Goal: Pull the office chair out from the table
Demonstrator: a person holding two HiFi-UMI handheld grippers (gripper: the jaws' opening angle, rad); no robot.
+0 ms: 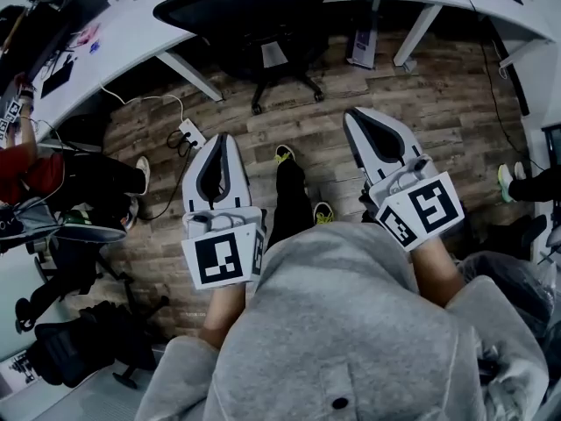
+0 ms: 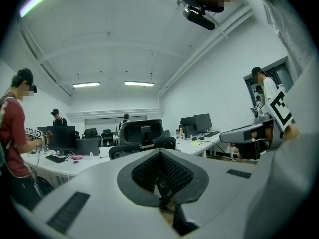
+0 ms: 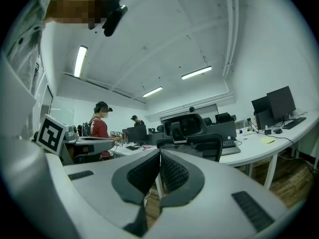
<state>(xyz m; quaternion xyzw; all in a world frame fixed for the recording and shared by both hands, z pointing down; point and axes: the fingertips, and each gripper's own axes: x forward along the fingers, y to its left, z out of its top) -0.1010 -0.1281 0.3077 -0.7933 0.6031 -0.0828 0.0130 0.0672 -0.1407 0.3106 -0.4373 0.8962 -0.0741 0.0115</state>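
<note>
A black office chair (image 1: 254, 20) stands tucked under the white table (image 1: 131, 33) at the top of the head view; its wheeled base rests on the wood floor. Both gripper views show its mesh back and headrest straight ahead, in the left gripper view (image 2: 142, 133) and in the right gripper view (image 3: 187, 128). My left gripper (image 1: 221, 140) and right gripper (image 1: 355, 117) are held side by side, short of the chair, pointing at it. Each has its jaws together with nothing between them. Neither touches the chair.
A power strip with cables (image 1: 188, 132) lies on the floor left of the chair. A person in a red shirt (image 1: 26, 169) sits at the left beside another black chair (image 1: 79, 340). White table legs (image 1: 416, 33) stand at the right. Monitors (image 2: 197, 123) line the tables.
</note>
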